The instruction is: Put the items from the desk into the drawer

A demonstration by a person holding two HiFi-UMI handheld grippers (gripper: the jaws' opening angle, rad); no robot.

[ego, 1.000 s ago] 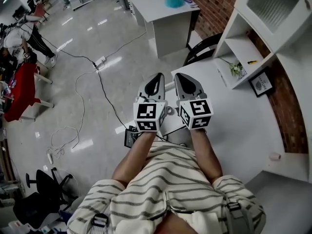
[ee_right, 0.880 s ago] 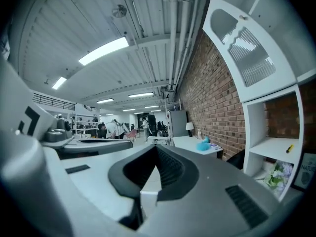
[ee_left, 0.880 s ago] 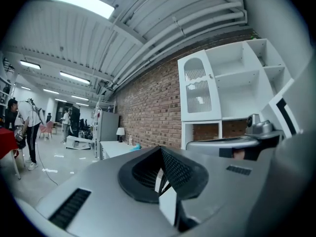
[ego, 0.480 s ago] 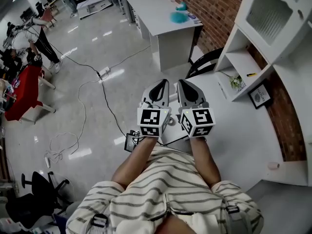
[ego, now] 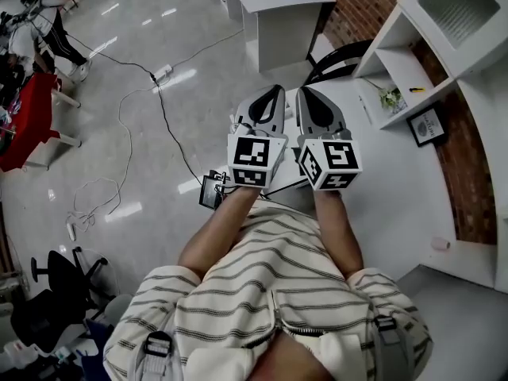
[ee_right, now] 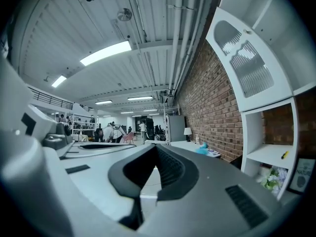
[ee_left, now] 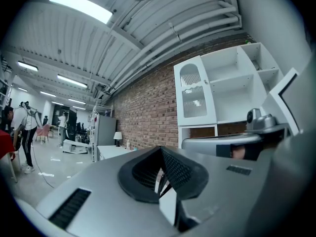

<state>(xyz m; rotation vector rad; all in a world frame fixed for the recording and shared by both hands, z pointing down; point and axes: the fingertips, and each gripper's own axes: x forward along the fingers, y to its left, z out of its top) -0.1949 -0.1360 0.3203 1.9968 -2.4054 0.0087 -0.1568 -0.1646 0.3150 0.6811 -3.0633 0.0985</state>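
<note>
**Both grippers closed and empty, with the desk on your right**
Your left gripper (ego: 273, 92) and right gripper (ego: 306, 94) are side by side at your chest, jaws together on nothing. The small pink item (ego: 439, 244) lies on the desk (ego: 397, 189), well right of your right gripper. Its long axis is too small to read, and no drawer shows.

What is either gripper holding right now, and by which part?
Nothing is held. The left gripper and the right gripper each have jaws shut together, with nothing between them.
</note>
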